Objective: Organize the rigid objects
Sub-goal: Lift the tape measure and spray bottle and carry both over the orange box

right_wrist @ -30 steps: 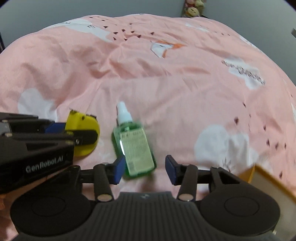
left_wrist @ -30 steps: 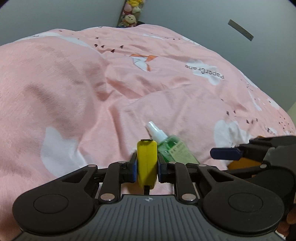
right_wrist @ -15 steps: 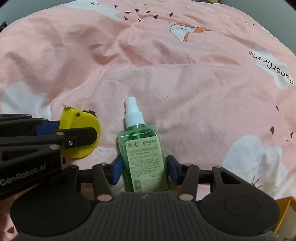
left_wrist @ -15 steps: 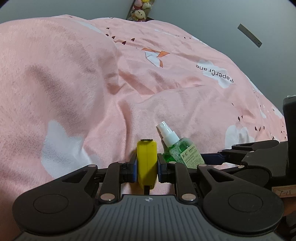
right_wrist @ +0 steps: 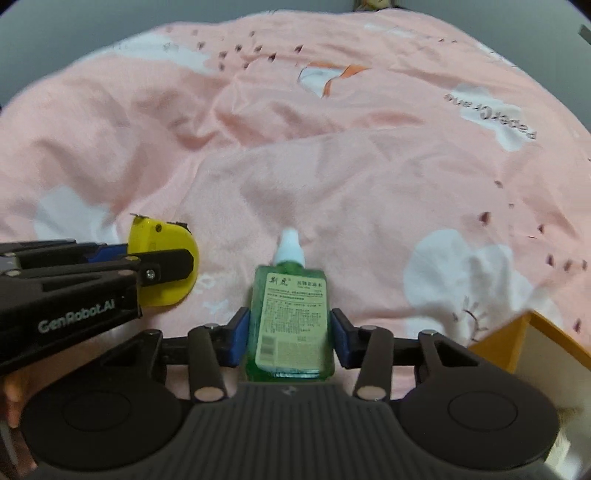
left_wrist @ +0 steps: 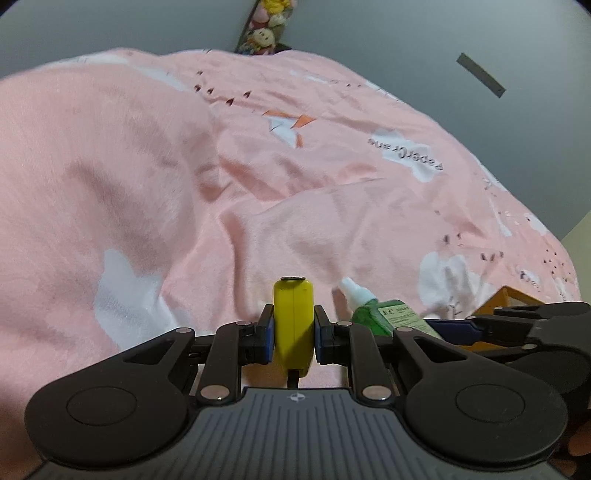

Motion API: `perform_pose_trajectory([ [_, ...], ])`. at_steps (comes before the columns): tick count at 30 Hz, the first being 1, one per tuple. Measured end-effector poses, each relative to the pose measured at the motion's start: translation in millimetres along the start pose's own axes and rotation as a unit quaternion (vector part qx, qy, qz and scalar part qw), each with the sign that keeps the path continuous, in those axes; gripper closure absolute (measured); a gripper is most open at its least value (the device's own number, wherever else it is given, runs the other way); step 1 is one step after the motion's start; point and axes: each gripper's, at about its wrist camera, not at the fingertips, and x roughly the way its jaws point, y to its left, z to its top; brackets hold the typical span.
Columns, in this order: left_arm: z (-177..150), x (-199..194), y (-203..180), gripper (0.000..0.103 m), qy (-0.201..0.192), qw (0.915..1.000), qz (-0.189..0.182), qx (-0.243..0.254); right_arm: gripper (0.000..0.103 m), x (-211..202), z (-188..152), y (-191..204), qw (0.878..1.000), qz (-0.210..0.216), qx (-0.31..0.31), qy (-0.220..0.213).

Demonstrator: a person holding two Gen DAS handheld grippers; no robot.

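Observation:
A yellow tape measure (left_wrist: 293, 328) stands on edge between the pads of my left gripper (left_wrist: 293, 334), which is shut on it just above the pink duvet. The right wrist view shows the same tape measure (right_wrist: 162, 266) at the left, held by the left gripper (right_wrist: 155, 267). A green spray bottle (right_wrist: 290, 317) with a white nozzle lies on the duvet, label up. My right gripper (right_wrist: 290, 336) straddles its lower half, and the jaws are closing with both blue pads against its sides. From the left wrist, the bottle (left_wrist: 384, 317) shows just right of the tape measure.
The rumpled pink duvet (right_wrist: 332, 166) with white cloud prints covers the whole bed. An orange-walled box (right_wrist: 535, 343) stands at the right, close to my right gripper, and its corner (left_wrist: 506, 299) shows in the left wrist view. Plush toys (left_wrist: 266, 26) hang on the far wall.
My right gripper slid forward over the green bottle, which now lies between its jaws, and the jaws narrowed onto its sides. The left gripper kept its hold on the tape measure.

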Motion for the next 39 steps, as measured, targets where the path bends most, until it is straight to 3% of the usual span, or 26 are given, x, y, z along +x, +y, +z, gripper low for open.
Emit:
perform_pose_trajectory([
  [9,-1.3,-36.7,-36.4,0.081,-0.023,0.9985,-0.040,0.028,0.058,-71.8,-20.1,-12.0,0.998,0.001,0.033,-0.056],
  [21,-12.5,-64.0,-111.6,0.081,-0.003,0.9862,-0.142,0.086,0.058,-166.0,-68.3,-54.0,0.988,-0.069,0.068,-0.122],
  [27,-23.0,-56.2,-159.1,0.081,0.031,0.9730,-0.190,0.127,0.058,-188.8,-108.5,-95.9,0.979,-0.119,0.118,-0.113],
  [33,-33.9,-30.2,-195.0,0.081,0.074,0.9597,-0.213,0.168,0.058,-188.7,-148.1,-138.1,0.971,-0.146,0.173,-0.081],
  [39,-41.1,-2.0,-208.7,0.081,0.124,0.9483,-0.219,0.194,0.058,-164.2,-176.9,-174.6,0.962,-0.140,0.230,-0.039],
])
